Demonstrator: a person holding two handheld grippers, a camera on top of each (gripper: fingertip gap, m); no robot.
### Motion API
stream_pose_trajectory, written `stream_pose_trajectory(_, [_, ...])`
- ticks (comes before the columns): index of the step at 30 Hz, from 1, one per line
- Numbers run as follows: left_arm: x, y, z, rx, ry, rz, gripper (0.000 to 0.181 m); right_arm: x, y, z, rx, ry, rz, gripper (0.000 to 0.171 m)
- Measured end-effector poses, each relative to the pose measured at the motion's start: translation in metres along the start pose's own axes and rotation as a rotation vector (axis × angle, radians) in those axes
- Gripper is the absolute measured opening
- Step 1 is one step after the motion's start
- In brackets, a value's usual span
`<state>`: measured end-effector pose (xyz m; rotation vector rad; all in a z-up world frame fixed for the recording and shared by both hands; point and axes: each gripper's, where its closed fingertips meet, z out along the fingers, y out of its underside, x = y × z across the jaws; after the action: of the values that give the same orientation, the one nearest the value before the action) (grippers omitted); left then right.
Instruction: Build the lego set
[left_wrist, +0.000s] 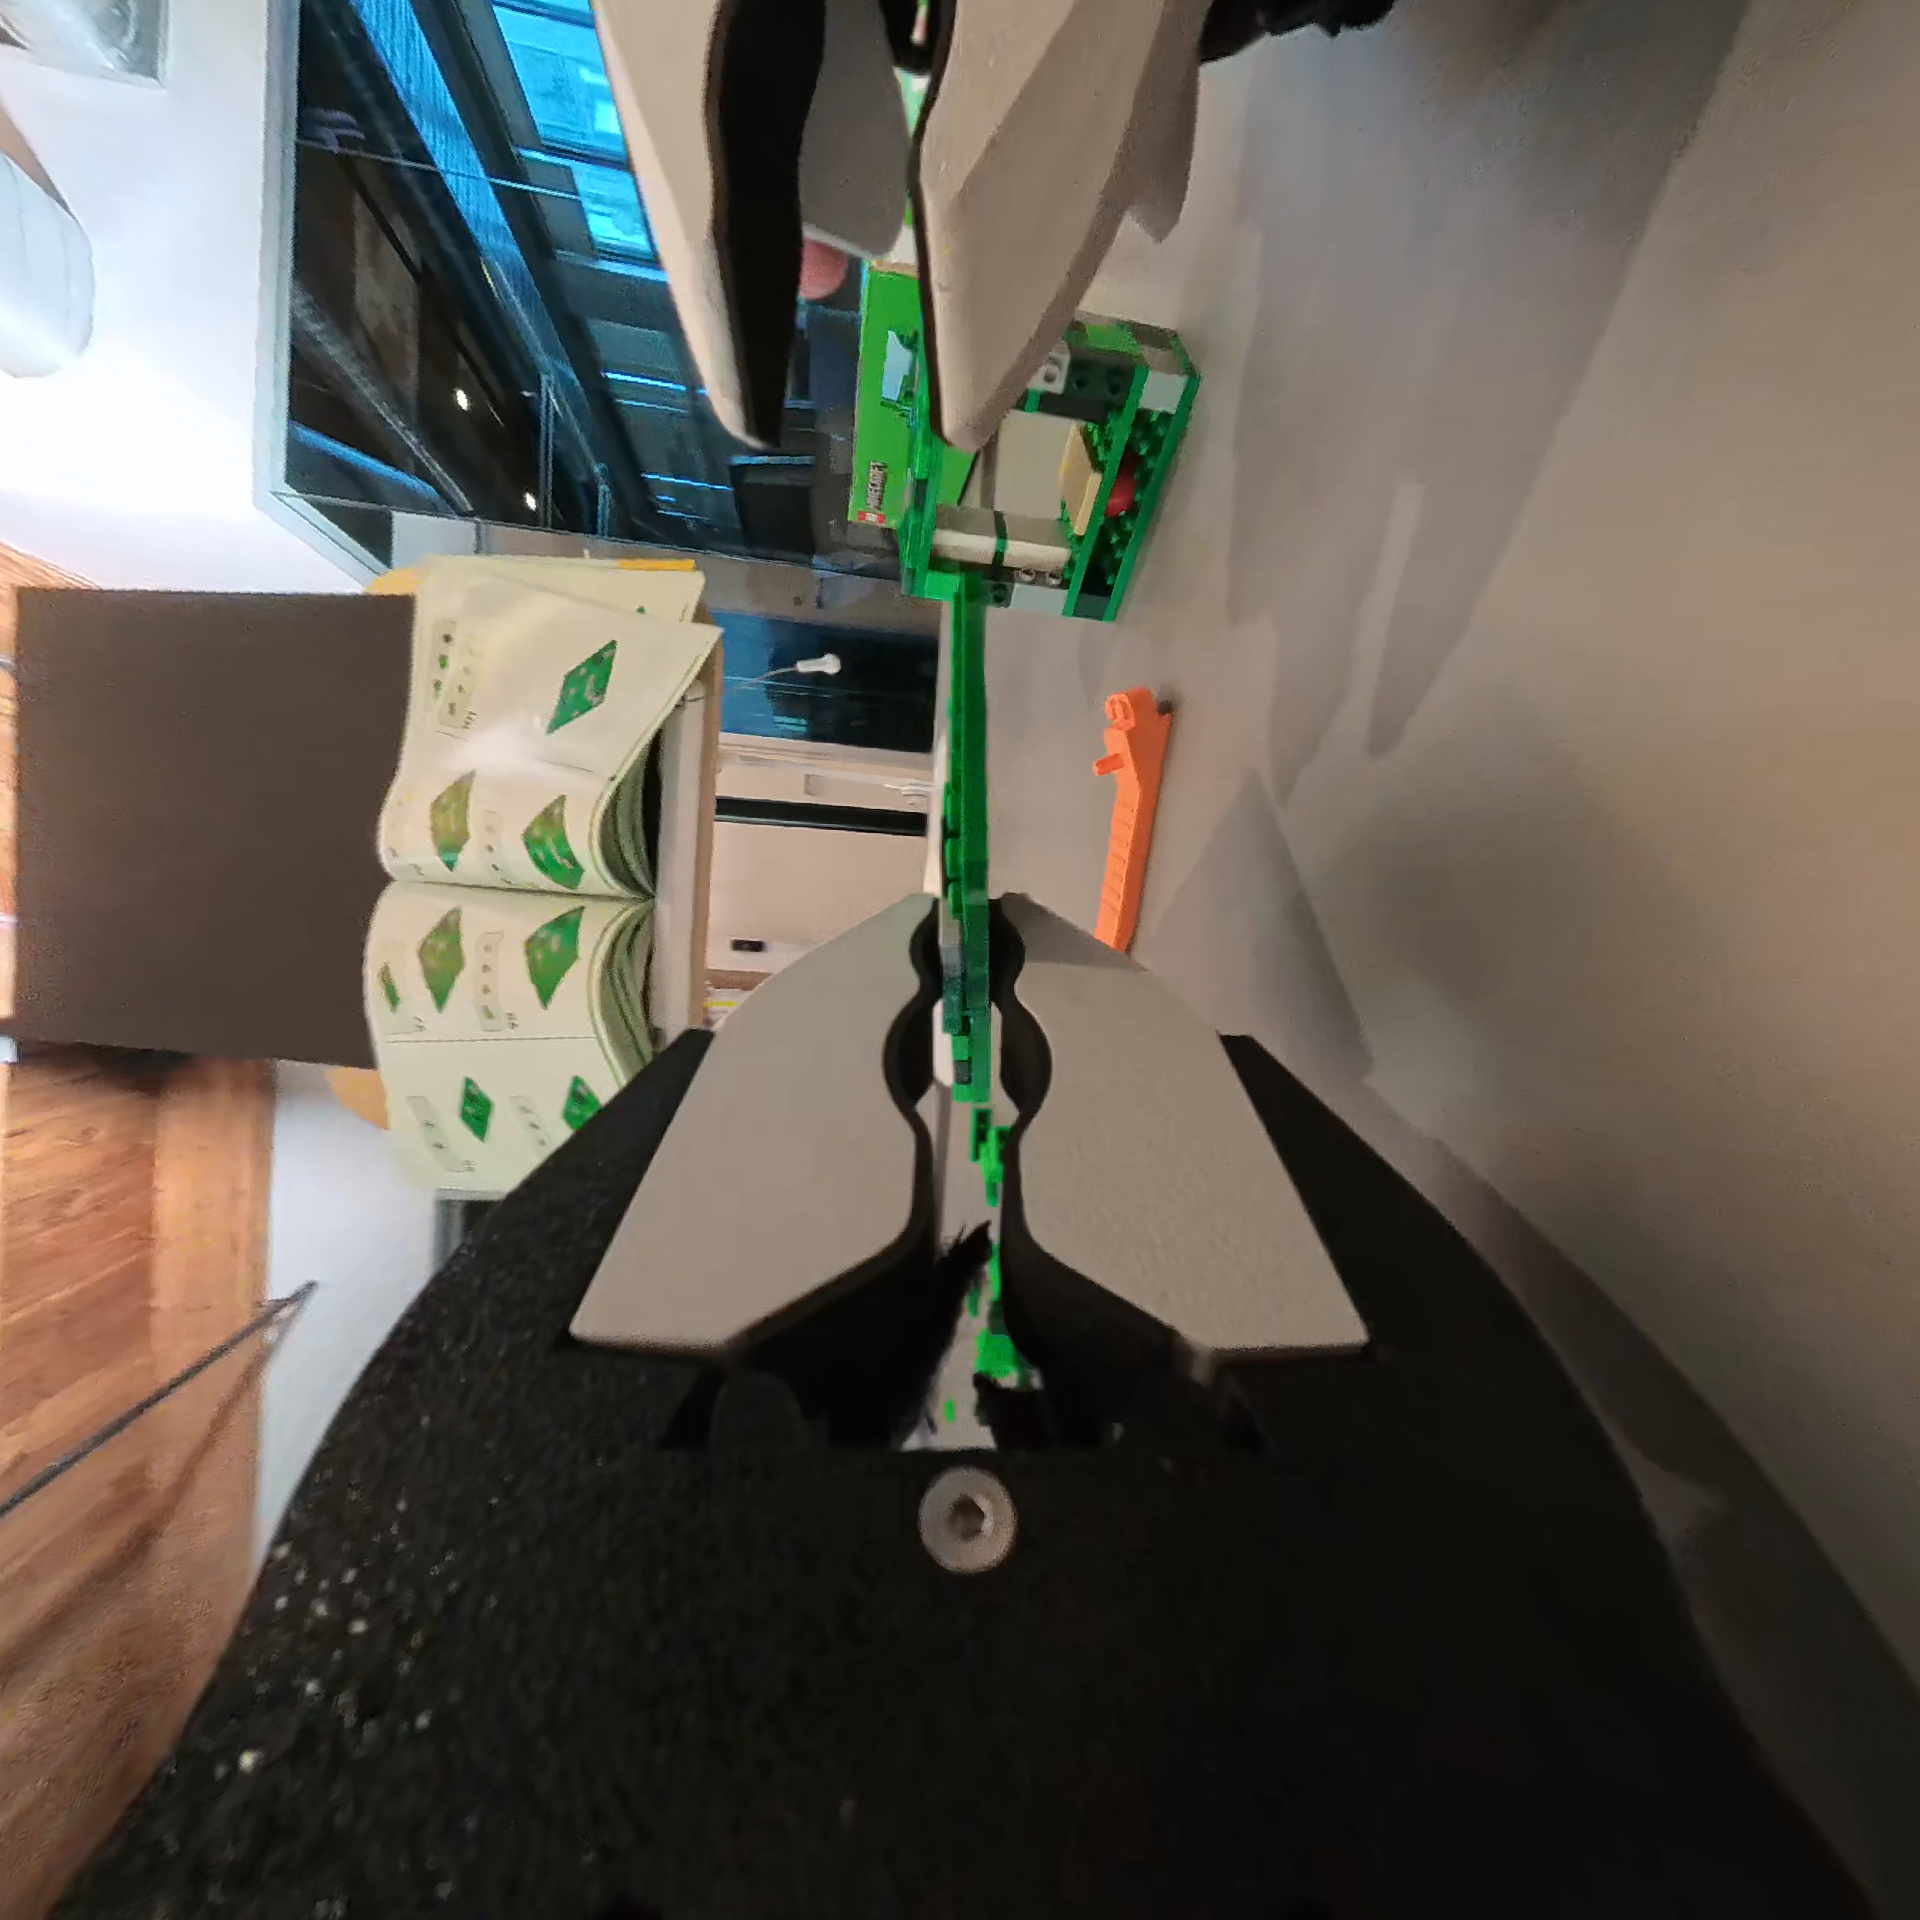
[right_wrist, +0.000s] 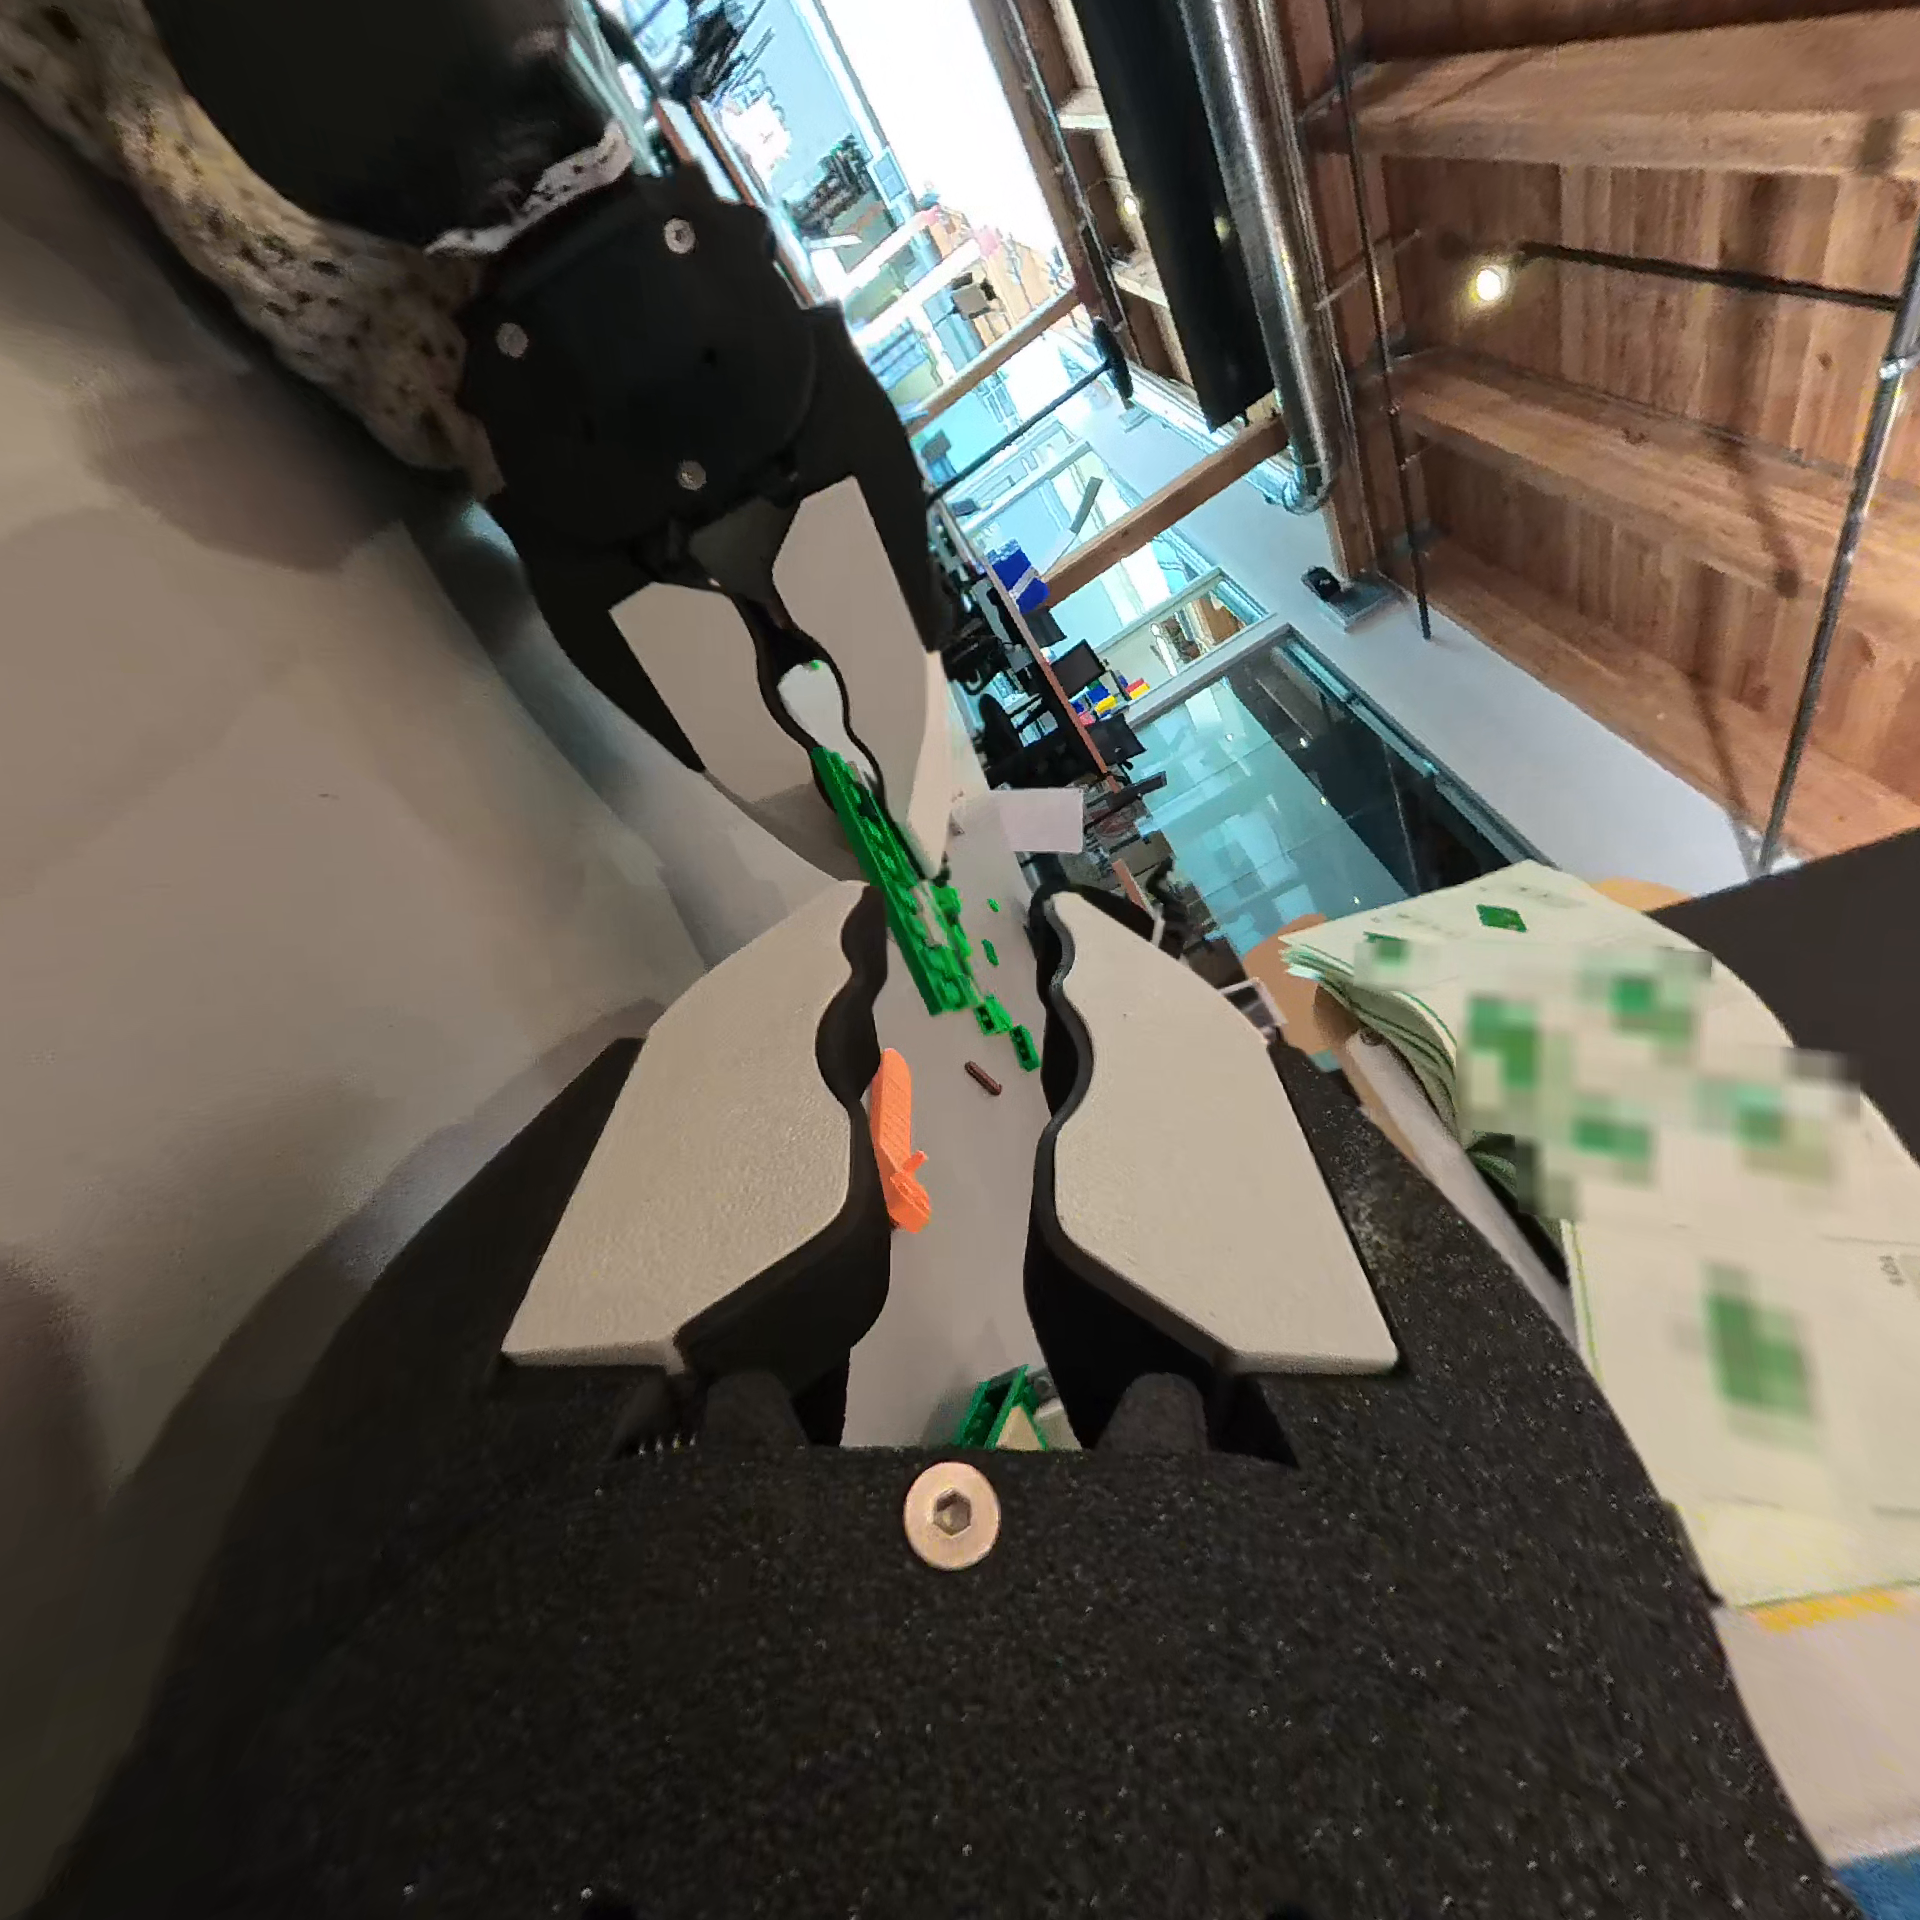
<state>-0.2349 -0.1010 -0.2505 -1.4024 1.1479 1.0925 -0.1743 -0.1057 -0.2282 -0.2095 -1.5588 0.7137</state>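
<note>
Gripping a thin studded green plate (left_wrist: 966, 831) edge-on, left gripper (left_wrist: 964, 925); right gripper (right_wrist: 951, 914), jaws apart.

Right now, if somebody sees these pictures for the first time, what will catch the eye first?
Most striking is the long green Lego plate, clamped on edge in the left hand-held gripper and reaching toward the boxy green build on the pale table. Beside it lies an orange tool. An open instruction booklet stands at the left of the left wrist view, and the right hand-held gripper is open and empty.
</note>
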Motion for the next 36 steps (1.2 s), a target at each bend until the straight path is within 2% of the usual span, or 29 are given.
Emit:
stream_pose_trajectory(5, [0.000,0.005,0.000,0.033,0.059,-0.174,0.007,0.011,0.008,0.001,-0.021,0.037,0.073,0.024])
stream_pose_trajectory(8, [-0.007,0.009,-0.002,0.049,0.029,-0.210,0.007,0.013,0.011,0.001,-0.033,0.045,0.088,0.022])
stream_pose_trajectory(14, [-0.026,0.008,-0.009,0.091,-0.113,-0.106,0.006,0.032,0.012,-0.001,0.013,0.086,0.286,0.021])
stream_pose_trajectory(18, [-0.026,0.005,-0.011,0.086,-0.136,-0.032,0.006,0.040,0.015,-0.003,0.023,0.110,0.361,0.021])
stream_pose_trajectory(31, [-0.005,-0.009,-0.005,0.127,-0.065,0.080,0.006,0.031,0.014,0.000,0.013,0.068,0.295,0.019])
stream_pose_trajectory(36, [0.001,-0.012,-0.003,0.144,-0.027,0.064,0.006,0.009,0.010,0.003,0.019,-0.064,0.270,0.019])
